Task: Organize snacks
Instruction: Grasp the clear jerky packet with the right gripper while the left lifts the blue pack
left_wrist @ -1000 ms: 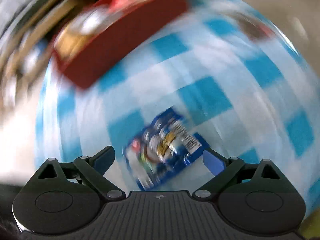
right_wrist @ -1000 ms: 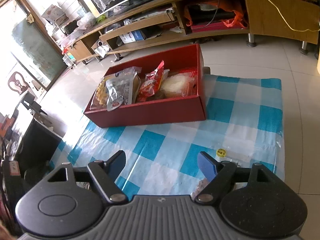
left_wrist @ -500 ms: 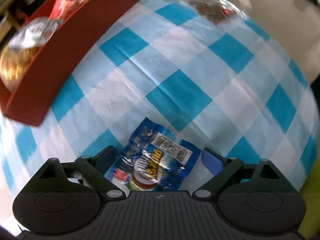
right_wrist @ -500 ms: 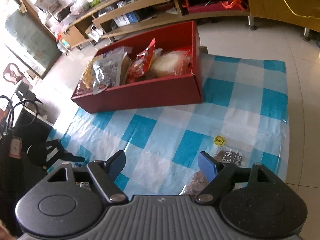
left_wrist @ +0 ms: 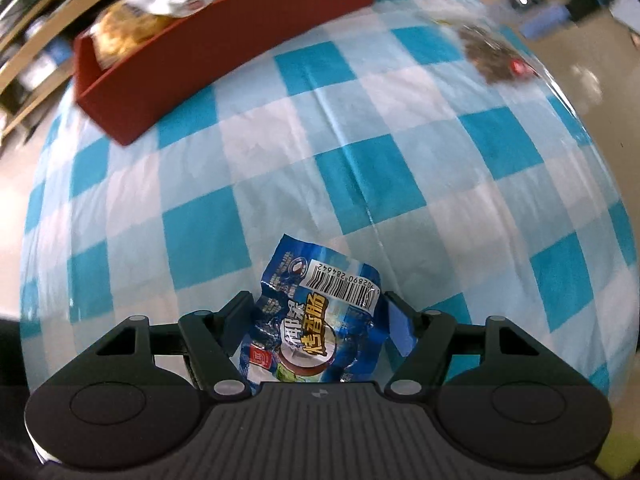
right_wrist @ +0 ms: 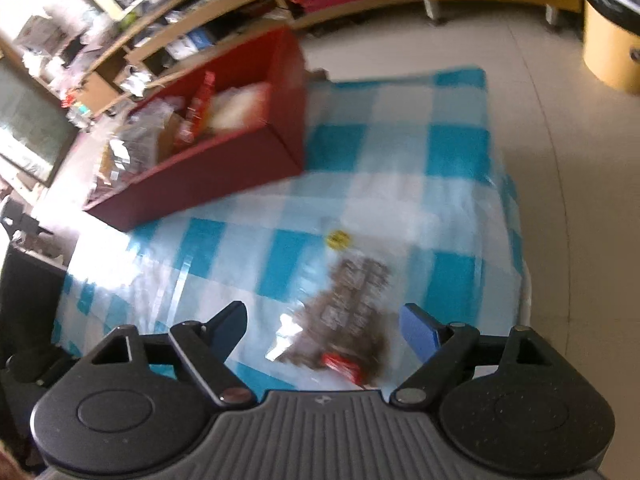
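A blue snack packet (left_wrist: 316, 320) lies on the blue-and-white checked cloth (left_wrist: 360, 168). My left gripper (left_wrist: 320, 316) points down over it with jaws closing; both pads touch the packet's sides and the packet has buckled. The red box (left_wrist: 224, 52), holding several snack bags, stands at the far left of the cloth. In the right wrist view, a clear bag of dark snacks (right_wrist: 352, 312) lies on the cloth near its right edge. My right gripper (right_wrist: 324, 324) hangs above that bag with jaws opening and nothing pressed between them. The red box (right_wrist: 208, 176) is blurred here.
The clear bag (left_wrist: 492, 56) also shows at the cloth's far right in the left wrist view. Beyond the cloth (right_wrist: 400, 184) is tiled floor with a yellow bin (right_wrist: 612, 40) at the right, low wooden shelving (right_wrist: 200, 12) behind, and a dark object (right_wrist: 24, 280) at the left.
The left jaws have narrowed onto the blue packet, which now looks crumpled. The right gripper has dropped toward the clear bag, which now sits between its fingers, and its jaws have widened a little.
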Demonstrator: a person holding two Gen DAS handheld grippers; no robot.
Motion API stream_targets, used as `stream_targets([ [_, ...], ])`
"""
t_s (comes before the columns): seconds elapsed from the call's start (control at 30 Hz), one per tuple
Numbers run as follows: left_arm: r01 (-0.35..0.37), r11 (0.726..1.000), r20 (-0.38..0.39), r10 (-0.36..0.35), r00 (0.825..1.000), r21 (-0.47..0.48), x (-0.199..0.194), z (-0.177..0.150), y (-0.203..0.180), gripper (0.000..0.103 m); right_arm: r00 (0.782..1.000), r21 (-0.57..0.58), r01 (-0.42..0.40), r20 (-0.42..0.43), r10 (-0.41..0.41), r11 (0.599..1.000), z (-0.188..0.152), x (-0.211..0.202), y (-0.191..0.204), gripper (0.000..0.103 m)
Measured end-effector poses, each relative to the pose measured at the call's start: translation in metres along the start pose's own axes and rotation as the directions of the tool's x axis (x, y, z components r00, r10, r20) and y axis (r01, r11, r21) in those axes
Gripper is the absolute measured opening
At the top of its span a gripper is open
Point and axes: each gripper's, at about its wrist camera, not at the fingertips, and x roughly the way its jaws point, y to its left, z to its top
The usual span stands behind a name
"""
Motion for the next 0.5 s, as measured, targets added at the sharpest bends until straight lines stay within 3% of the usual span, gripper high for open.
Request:
stream_targets([
  [0.17,-0.005,0.997,-0.007,0.004,1.0,-0.076,0.003,0.003,0.004,0.082,0.999,0.06,0.011,-0.033,-0.009,0.998,-0.003,0.019,-0.005,0.085],
  [0.27,-0.008,0.992,-0.019,0.006,1.0,-0.123,0.003,0.002,0.011,0.088,0.999,0.055,0.041,-0.028,-0.04,0.998,-0.001,0.029,0.005,0.103],
  [0.3,0.0,0.991,-0.02,-0.003,1.0,-0.135,0.005,0.002,0.012,0.089,0.998,0.05,0.055,-0.029,-0.054,0.997,-0.001,0.033,0.009,0.103],
  [0.5,-0.02,0.987,-0.026,0.016,1.0,-0.161,0.01,0.0,0.018,0.103,0.975,-0.055,0.22,-0.034,-0.222,0.974,-0.006,0.049,0.034,0.103],
])
